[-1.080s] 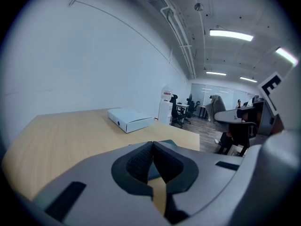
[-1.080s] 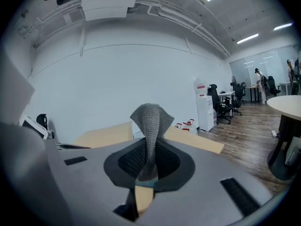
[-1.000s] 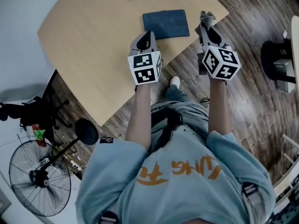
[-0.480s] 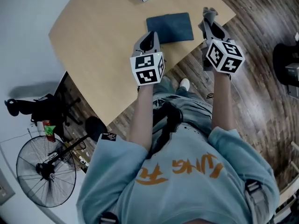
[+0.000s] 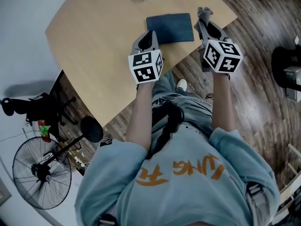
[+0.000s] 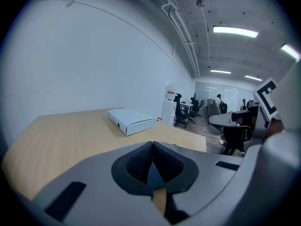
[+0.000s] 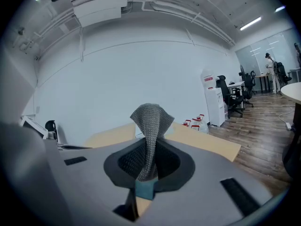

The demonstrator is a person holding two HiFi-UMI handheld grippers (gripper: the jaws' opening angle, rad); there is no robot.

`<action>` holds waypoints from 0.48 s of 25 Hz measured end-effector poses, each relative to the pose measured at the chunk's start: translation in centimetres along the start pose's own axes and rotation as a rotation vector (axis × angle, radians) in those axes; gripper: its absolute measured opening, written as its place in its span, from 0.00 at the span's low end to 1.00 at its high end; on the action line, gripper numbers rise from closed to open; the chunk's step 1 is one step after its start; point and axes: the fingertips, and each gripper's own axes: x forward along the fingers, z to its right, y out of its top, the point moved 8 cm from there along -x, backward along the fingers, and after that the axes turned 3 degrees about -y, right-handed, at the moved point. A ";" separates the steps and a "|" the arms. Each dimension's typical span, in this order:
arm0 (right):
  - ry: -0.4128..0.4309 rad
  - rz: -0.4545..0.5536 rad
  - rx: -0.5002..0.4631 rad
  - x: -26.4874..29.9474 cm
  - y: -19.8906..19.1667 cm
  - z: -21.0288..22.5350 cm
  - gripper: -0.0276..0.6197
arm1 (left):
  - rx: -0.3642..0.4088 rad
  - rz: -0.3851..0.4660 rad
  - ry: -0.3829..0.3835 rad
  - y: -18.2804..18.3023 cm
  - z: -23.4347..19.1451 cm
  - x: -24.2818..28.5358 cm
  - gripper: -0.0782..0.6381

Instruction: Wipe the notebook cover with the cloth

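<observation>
Above light wooden surface (image 5: 94, 41): right tool (image 7: 148, 164) pinches grey knitted cloth (image 7: 150, 119); left tool (image 6: 152, 166) closed, empty. Dark blue flat notebook (image 5: 170, 27) untouched; wiping apparently not begun.

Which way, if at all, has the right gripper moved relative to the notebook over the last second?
Yes, slightly. The right gripper, shut on the cloth, has edged left, closing toward the right edge of the notebook.

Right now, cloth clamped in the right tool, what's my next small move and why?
Probably ease the right tool leftward and down onto the notebook: its jaws are shut on the cloth, which sits beside the cover's right edge, not on it.
</observation>
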 end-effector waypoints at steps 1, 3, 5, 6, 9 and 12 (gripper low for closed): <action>0.003 -0.009 0.000 0.1 -0.2 0.0 0.08 | -0.003 -0.006 0.000 -0.2 0.0 0.1 0.13; 0.004 -0.029 0.004 0.4 -0.7 0.1 0.08 | -0.008 -0.024 0.000 -0.9 0.0 0.1 0.13; 0.005 -0.044 0.011 0.8 -1.2 0.0 0.08 | -0.014 -0.044 0.006 -1.6 -0.4 -0.1 0.13; 0.007 -0.051 0.013 1.0 -1.4 -0.1 0.08 | -0.018 -0.052 0.011 -1.9 -0.6 -0.1 0.13; 0.022 -0.073 0.012 1.9 -2.1 -0.8 0.08 | -0.033 -0.063 0.032 -2.6 -1.8 -0.5 0.13; 0.045 -0.090 0.007 2.9 -2.9 -2.0 0.09 | -0.047 -0.071 0.053 -3.4 -2.9 -1.0 0.13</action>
